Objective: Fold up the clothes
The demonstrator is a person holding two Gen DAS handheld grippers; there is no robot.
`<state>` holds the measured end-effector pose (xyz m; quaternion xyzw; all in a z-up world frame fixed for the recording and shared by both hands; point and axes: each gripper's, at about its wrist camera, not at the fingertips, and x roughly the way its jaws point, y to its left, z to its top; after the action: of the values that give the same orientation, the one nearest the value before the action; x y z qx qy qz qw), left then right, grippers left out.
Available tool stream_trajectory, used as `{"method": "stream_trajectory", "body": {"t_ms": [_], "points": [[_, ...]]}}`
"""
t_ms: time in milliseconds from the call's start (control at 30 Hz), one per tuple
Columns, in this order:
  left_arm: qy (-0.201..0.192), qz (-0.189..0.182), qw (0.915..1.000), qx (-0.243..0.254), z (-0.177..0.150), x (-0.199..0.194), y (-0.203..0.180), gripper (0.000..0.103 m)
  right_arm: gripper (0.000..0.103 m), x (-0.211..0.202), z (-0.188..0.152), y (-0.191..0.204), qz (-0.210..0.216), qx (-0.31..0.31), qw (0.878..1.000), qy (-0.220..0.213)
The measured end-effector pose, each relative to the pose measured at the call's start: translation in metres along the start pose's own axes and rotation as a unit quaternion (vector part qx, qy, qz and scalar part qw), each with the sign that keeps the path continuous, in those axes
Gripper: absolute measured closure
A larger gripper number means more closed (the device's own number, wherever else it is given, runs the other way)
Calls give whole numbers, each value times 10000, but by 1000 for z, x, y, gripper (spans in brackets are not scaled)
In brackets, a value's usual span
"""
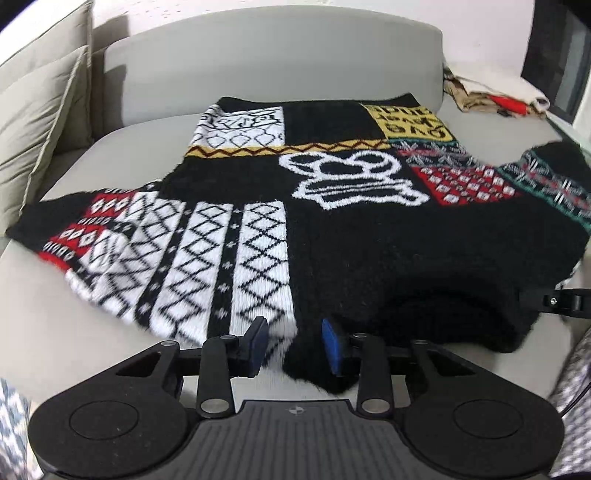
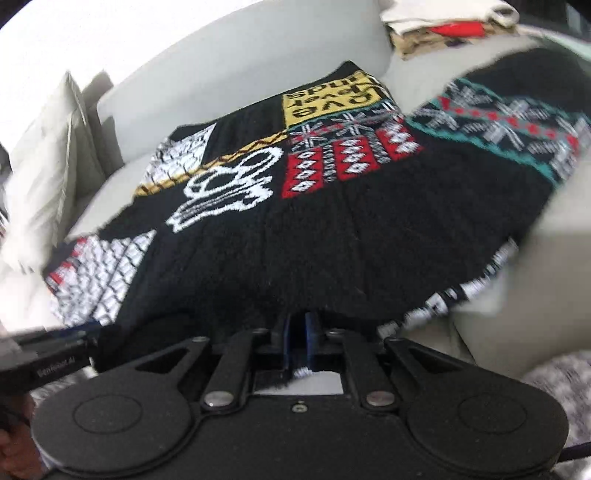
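Observation:
A black patchwork knit sweater (image 1: pixel 332 229) with white, red, yellow and teal panels lies spread on a grey sofa seat (image 1: pixel 33 280). My left gripper (image 1: pixel 295 343) is open, its blue pads either side of the sweater's near shoulder edge, beside the neckline. My right gripper (image 2: pixel 298 341) is shut on the sweater's near black edge (image 2: pixel 295 295), with fabric pinched between the pads. The sweater fills the right wrist view (image 2: pixel 332 221). The right gripper also shows at the right edge of the left wrist view (image 1: pixel 557 301).
The grey sofa backrest (image 1: pixel 258 66) runs behind the sweater. Beige cushions (image 1: pixel 37 122) stand at the left. A pile of folded clothes (image 1: pixel 495 96) lies at the back right, also in the right wrist view (image 2: pixel 443 29). A dark window frame (image 1: pixel 557 55) is at the far right.

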<state>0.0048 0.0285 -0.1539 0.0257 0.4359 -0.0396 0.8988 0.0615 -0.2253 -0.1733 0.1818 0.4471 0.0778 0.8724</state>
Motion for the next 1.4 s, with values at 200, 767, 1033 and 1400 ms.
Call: {"method": "stream_trajectory", "body": {"t_ms": [200,767,1033,1400], "points": [[-345,18,9993,-112,5,-22,-9,43,77,-30,-5,-1,467,-377,9965,-586],[-118,422,9985,340,-9,16,-25,35,82,0,-22,5,768,-901,9876,-1028],[-431,125,9988,180,8,-39,-19,40,59,-56,14,-27,1237,635,9828,-1213],[-921,-439,9942,-333,42,-91,-10,37,52,-112,58,-216,829,3817,8822,-2630]]}}
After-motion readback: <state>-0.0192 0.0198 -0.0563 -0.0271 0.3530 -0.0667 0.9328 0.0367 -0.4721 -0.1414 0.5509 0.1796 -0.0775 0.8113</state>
